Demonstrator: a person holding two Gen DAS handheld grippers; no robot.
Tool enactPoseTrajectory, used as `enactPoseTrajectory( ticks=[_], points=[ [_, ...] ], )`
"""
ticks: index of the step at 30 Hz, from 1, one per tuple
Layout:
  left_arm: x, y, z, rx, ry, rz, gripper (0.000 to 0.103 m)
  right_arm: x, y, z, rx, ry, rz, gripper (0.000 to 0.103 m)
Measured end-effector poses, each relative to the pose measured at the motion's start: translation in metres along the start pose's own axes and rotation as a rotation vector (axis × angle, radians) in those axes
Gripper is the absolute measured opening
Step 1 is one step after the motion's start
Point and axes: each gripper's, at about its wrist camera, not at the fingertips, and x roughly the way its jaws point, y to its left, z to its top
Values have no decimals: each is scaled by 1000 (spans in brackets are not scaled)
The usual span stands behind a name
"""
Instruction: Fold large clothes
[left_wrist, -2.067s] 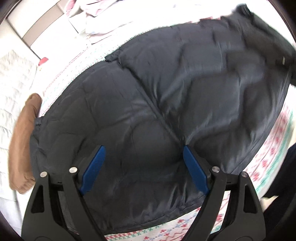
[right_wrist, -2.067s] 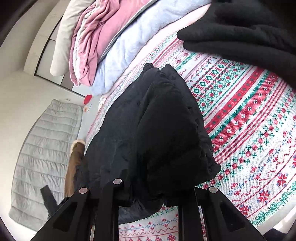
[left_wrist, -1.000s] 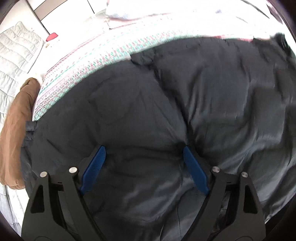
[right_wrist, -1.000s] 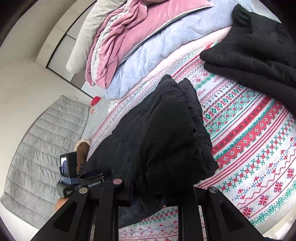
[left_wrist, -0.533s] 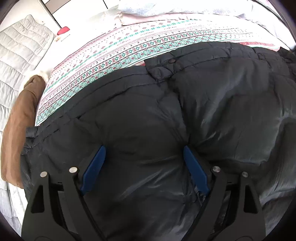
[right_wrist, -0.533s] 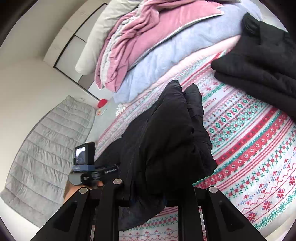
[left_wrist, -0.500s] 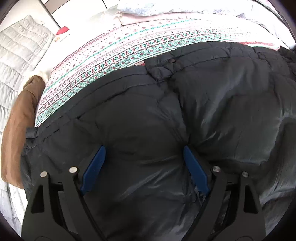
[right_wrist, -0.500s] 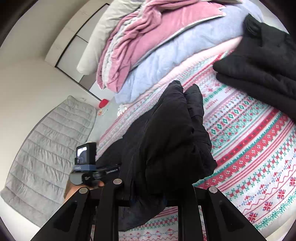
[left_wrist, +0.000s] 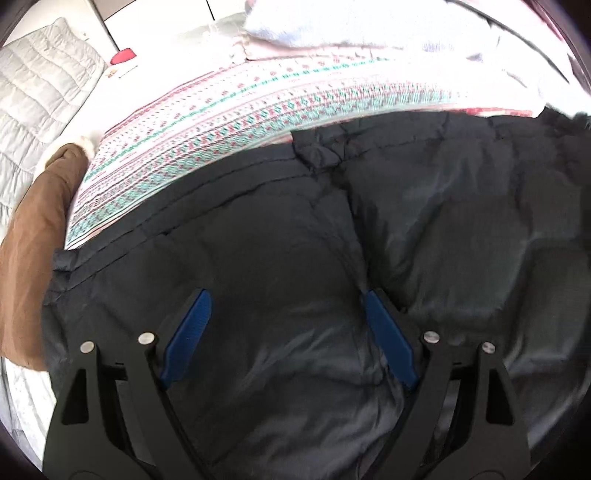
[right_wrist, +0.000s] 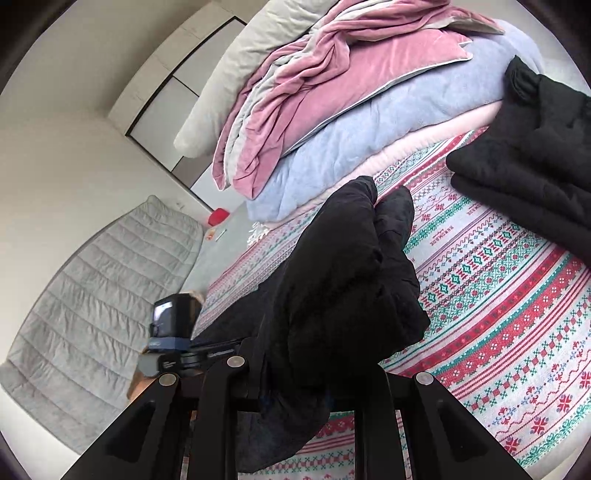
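Observation:
A big dark padded jacket lies spread on the patterned bedspread and fills the lower part of the left wrist view. My left gripper hangs over it, its blue pads wide apart and open, with only flat fabric under them. In the right wrist view my right gripper is shut on a bunched fold of the jacket, held up off the bed. The fabric hides its fingertips. The left gripper's camera block shows at the jacket's left side.
A folded black garment lies on the bedspread at the right. Pink and blue blankets are piled at the far side. A brown garment hangs over the bed's left edge, beside a grey quilted mat.
The right gripper has risen with the jacket fold, and the left gripper's camera has come into its view. The left gripper has shifted across the jacket; more bedspread shows beyond it.

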Motion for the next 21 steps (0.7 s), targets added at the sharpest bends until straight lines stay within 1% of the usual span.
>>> enactPoseTrajectory(
  ticks=[4, 7, 10, 12, 15, 17, 18, 21],
  points=[
    [-22, 16, -20, -34, -9, -38, 86, -1, 8, 2, -32, -18, -12, 16],
    [-44, 39, -39, -74, -27, -66, 86, -4, 15, 4, -58, -45, -42, 13],
    [-70, 69, -59, -158, -66, -104, 86, -9, 7, 12, -32, -66, -70, 11],
    [-86, 97, -78, -240, -94, -142, 86, -16, -5, 19, 0, -84, -95, 11],
    [-96, 120, -103, -319, -121, -189, 86, -33, -22, 29, 21, -135, -169, 11],
    [-96, 132, -122, -360, -149, -243, 86, -45, -29, 33, 14, -163, -219, 11],
    [-93, 135, -130, -369, -150, -276, 86, -51, -33, 35, 10, -176, -240, 11],
    [-77, 137, -145, -398, -121, -304, 86, -64, -38, 37, -8, -203, -277, 11]
  ],
)
